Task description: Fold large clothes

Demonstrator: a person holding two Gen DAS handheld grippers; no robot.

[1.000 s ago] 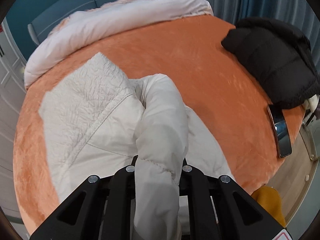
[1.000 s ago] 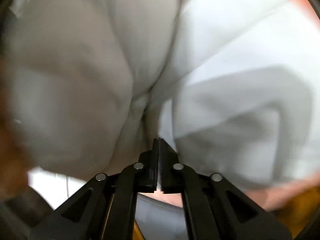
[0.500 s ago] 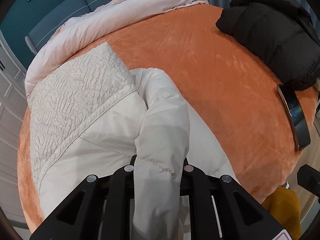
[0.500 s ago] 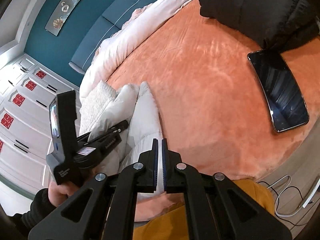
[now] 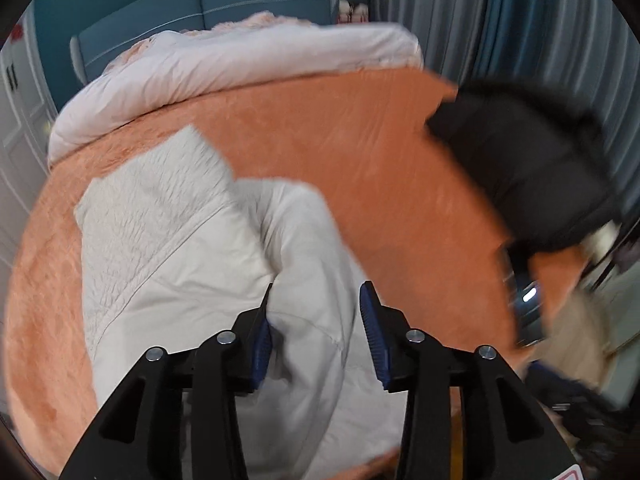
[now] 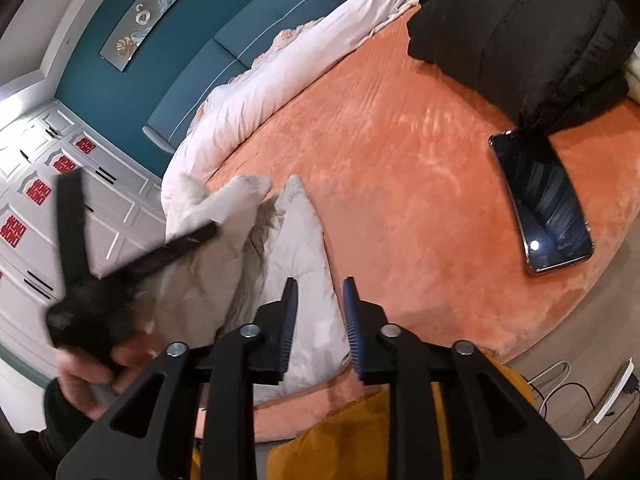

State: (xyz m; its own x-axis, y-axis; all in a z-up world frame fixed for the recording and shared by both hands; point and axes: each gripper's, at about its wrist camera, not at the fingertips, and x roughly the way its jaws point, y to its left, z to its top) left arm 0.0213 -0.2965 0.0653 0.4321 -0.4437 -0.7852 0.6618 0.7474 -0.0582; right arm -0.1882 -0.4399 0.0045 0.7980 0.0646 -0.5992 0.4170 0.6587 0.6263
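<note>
A cream padded jacket (image 5: 168, 248) lies folded on the orange bed cover (image 5: 360, 152), its sleeve (image 5: 316, 264) laid along its right side. My left gripper (image 5: 316, 300) hovers over that sleeve. Its jaws are opening and the blue pads (image 5: 374, 328) flank the sleeve without pressing it. In the right wrist view the jacket (image 6: 296, 248) lies at the bed's near edge. My right gripper (image 6: 320, 292) is above it, jaws opening with nothing between them. The hand (image 6: 88, 372) holding the blurred left tool is at the lower left.
A black puffer jacket (image 6: 520, 32) sits at the far right of the bed, with a dark phone (image 6: 540, 200) lying in front of it. A rolled white duvet (image 5: 240, 64) lines the headboard side. Cables (image 6: 580, 400) lie on the floor; yellow clothing (image 6: 360, 432) is just below my gripper.
The left jaws have parted and let go of the sleeve, which now rests on the jacket, and the left view has pulled back. The right jaws have parted; a second ago they were against the jacket.
</note>
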